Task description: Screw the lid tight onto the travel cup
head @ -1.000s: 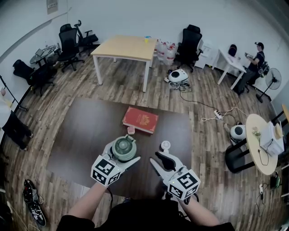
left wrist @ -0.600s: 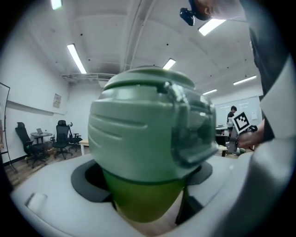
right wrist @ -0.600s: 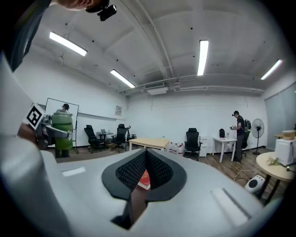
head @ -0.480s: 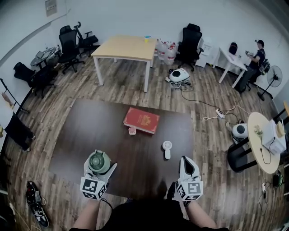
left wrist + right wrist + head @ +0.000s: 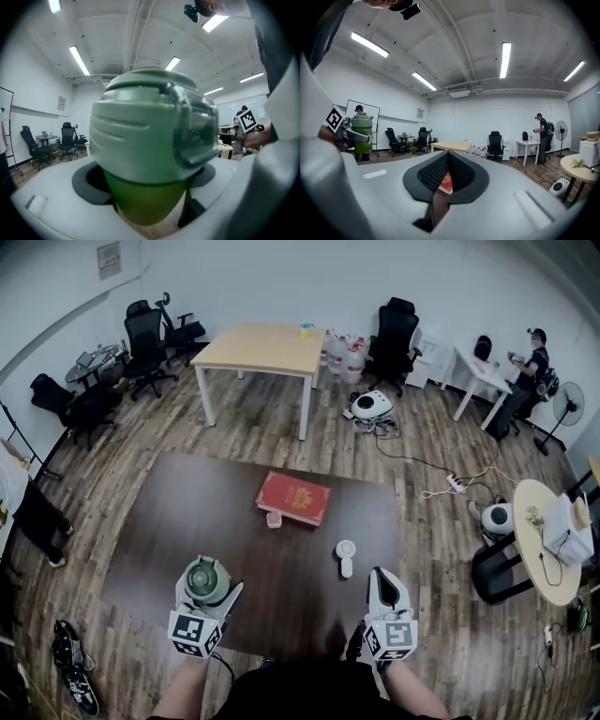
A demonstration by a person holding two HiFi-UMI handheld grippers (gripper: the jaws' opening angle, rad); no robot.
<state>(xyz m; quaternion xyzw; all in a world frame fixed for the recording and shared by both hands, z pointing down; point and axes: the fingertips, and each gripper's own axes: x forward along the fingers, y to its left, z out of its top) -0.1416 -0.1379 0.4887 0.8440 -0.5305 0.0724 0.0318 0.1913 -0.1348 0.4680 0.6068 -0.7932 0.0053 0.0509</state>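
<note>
A green travel cup (image 5: 207, 579) with its pale green lid (image 5: 145, 126) on top stands upright between the jaws of my left gripper (image 5: 208, 589), which is shut on it near the table's front left. The cup fills the left gripper view, its darker green body (image 5: 143, 199) wedged between the dark pads. The cup (image 5: 361, 132) also shows at the far left of the right gripper view. My right gripper (image 5: 384, 583) is shut and empty at the front right of the table, apart from the cup; its dark pads (image 5: 461, 173) meet.
On the dark table (image 5: 187, 512) lie a red book (image 5: 293, 497), a small pinkish object (image 5: 274, 518) and a small white hand fan (image 5: 345, 554). Behind stand a light wooden table (image 5: 262, 343), office chairs (image 5: 145, 329), water jugs (image 5: 342, 354), and a person (image 5: 527, 376) at a white desk.
Both grippers drew back toward the table's front edge. The left carried the cup down and left. The right gripper's jaws went from spread to shut.
</note>
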